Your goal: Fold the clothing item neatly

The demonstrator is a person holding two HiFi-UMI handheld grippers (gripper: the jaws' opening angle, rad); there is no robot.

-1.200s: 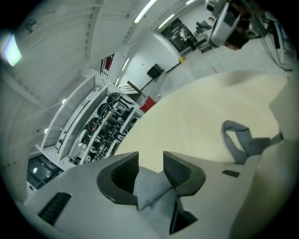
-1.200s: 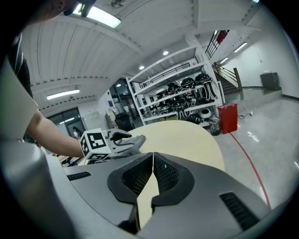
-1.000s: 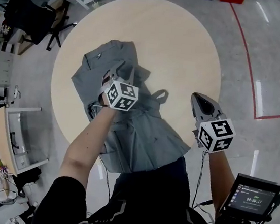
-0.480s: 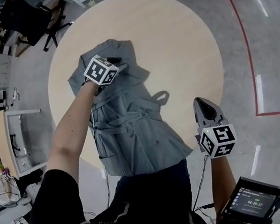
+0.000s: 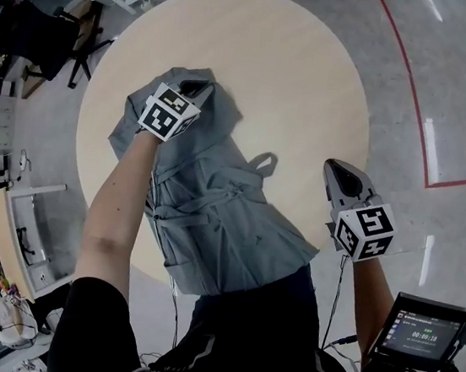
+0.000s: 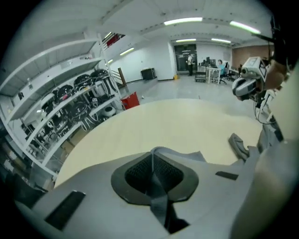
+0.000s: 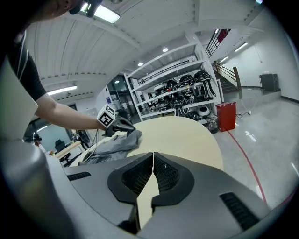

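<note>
My left hand-held gripper (image 5: 201, 92) has moved to the far end of the grey garment (image 5: 212, 212), at ten o'clock on the desk (image 5: 306, 80), and just pinched a fold there, so I judge folding can begin. My right hand-held gripper (image 5: 341, 176) hangs closed and empty at four o'clock.

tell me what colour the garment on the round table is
The garment is plain blue-grey with no pattern. The head view shows it best.

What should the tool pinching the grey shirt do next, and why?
Probably lift that pinched edge a little and pull it toward the person. The left tool is shut on the far end of the rumpled grey cloth garment on the round beige table, so bringing it over would start a fold.
</note>
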